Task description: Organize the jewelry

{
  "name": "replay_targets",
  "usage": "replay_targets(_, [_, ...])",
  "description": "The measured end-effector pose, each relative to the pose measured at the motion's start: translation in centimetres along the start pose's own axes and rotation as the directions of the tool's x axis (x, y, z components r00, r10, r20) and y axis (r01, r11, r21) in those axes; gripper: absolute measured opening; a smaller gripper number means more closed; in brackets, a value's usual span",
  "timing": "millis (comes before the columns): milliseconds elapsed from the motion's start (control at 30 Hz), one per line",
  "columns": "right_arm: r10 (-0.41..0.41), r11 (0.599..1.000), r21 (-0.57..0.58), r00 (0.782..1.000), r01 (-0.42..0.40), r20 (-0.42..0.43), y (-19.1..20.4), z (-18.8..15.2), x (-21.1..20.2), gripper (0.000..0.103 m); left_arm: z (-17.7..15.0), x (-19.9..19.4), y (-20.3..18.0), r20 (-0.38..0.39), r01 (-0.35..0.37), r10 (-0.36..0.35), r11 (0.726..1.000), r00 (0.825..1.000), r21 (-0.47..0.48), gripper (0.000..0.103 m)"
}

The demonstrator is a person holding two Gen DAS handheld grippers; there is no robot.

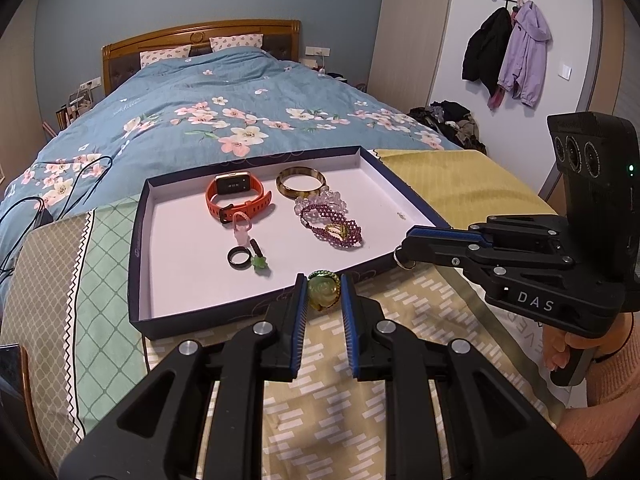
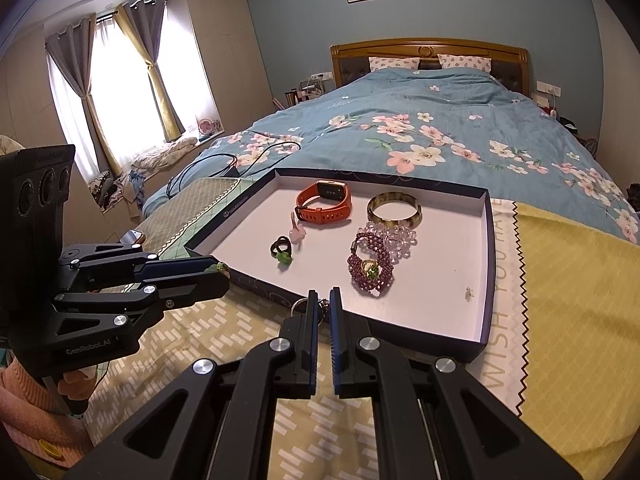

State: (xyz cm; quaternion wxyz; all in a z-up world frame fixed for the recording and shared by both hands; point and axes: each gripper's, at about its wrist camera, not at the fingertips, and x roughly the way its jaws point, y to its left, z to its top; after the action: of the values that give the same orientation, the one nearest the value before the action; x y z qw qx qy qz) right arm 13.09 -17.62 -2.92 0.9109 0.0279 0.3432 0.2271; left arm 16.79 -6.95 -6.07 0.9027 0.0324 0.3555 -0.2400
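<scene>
Between my left fingers sits a pale green rose-shaped ring, pinched by the blue pads just over the near rim of the tray. My right fingers are pressed almost together on a small silver ring, which sticks out to the side of the tips, again right at the tray's near wall. From the left wrist view that ring hangs at the right tips, close to the tray's near right corner.

Inside the tray, on its white floor, lie a black ring touching a small green charm, with a pink charm just behind them. Further back rests an orange watch, and to its right an amber bangle. A clear beaded bracelet lies against the bangle, and a purple beaded bracelet with a gold and green piece sits nearest my side.

The tray stands on patterned cloths spread over the foot of a bed with a blue flowered quilt. A yellow cloth lies to the right. Black cables trail across the quilt on the left.
</scene>
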Motion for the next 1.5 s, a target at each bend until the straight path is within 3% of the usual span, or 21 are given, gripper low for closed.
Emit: replay_targets(1500, [-0.016, 1.0, 0.005, 1.0, 0.015, 0.019, -1.1, 2.4, 1.1, 0.004, 1.6, -0.1, 1.1, 0.041, -0.036, 0.037, 0.999, 0.998, -0.021, 0.017])
